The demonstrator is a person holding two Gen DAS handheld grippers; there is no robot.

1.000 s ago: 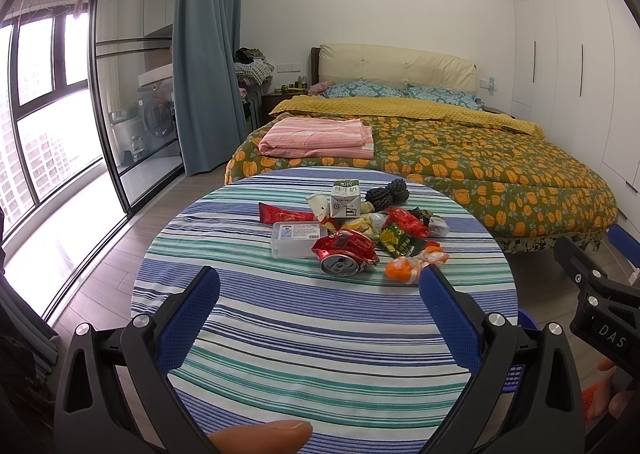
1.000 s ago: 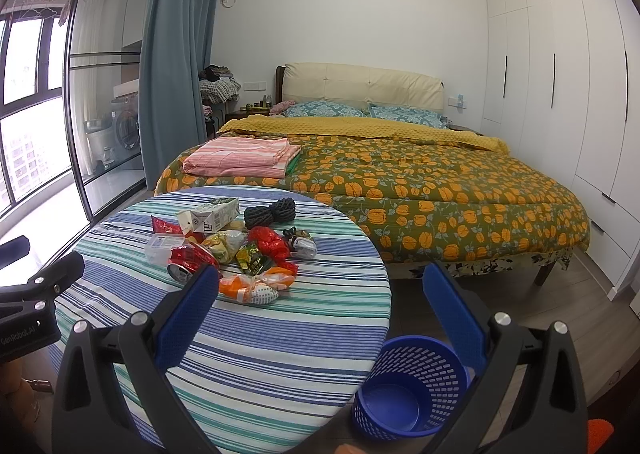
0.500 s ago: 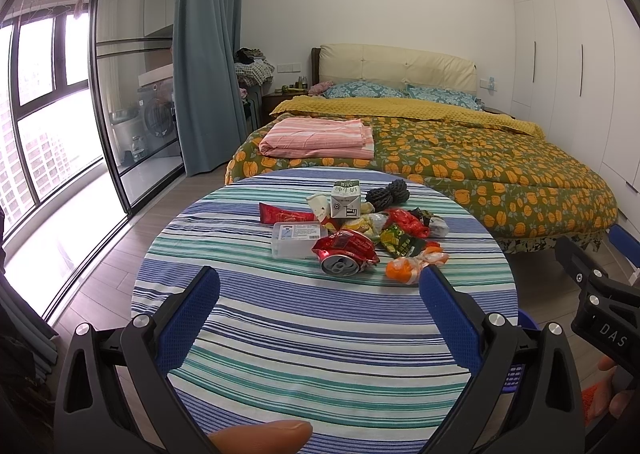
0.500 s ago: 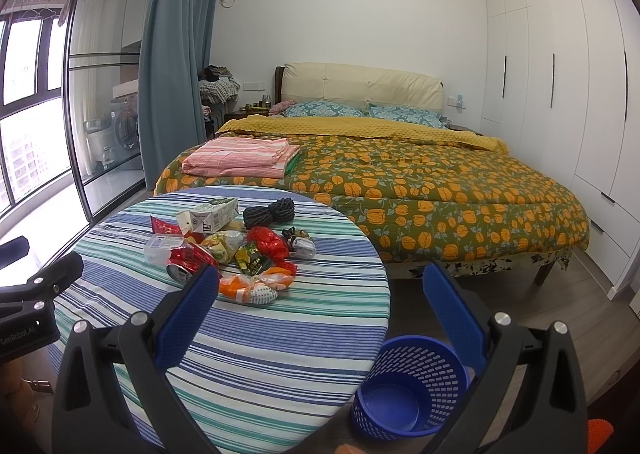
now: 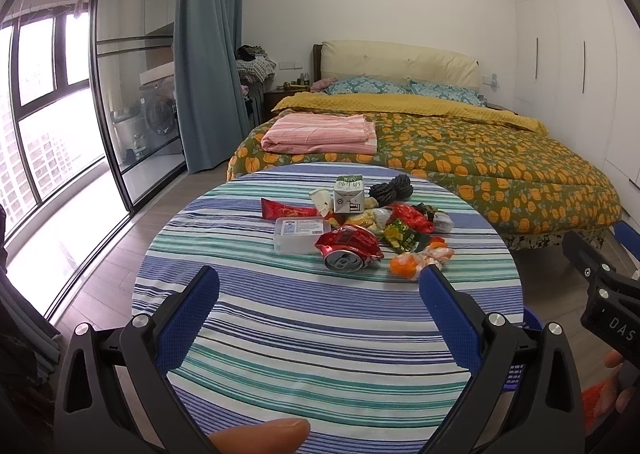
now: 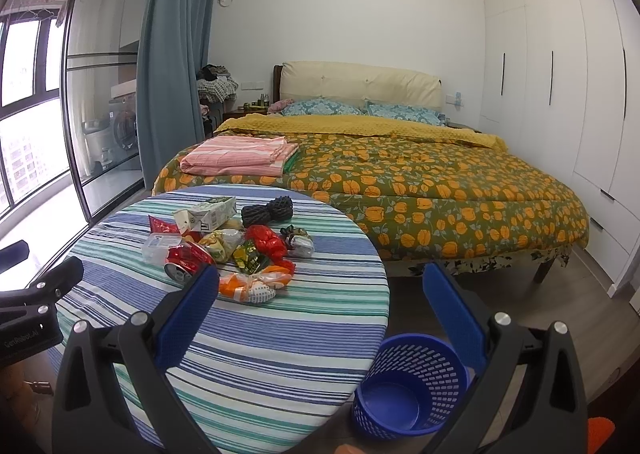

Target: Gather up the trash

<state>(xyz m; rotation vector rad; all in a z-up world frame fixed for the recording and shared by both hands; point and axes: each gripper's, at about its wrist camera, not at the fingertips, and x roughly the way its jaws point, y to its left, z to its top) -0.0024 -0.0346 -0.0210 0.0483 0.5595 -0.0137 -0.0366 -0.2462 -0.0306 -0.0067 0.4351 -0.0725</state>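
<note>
Both grippers look the same: left gripper and right gripper have black frames, blue textured pads and silver screws. A bare fingertip pokes in at the bottom.

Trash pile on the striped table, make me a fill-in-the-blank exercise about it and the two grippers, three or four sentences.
1. The crushed red can lies on the round table with its top facing the ____ gripper.
2. The wastebasket on the floor beside the table is ____ in colour.
3. Inside, the wastebasket holds ____ trash.
4. The right gripper is ____, holding nothing.

Missing words: left; blue; no; open
</note>
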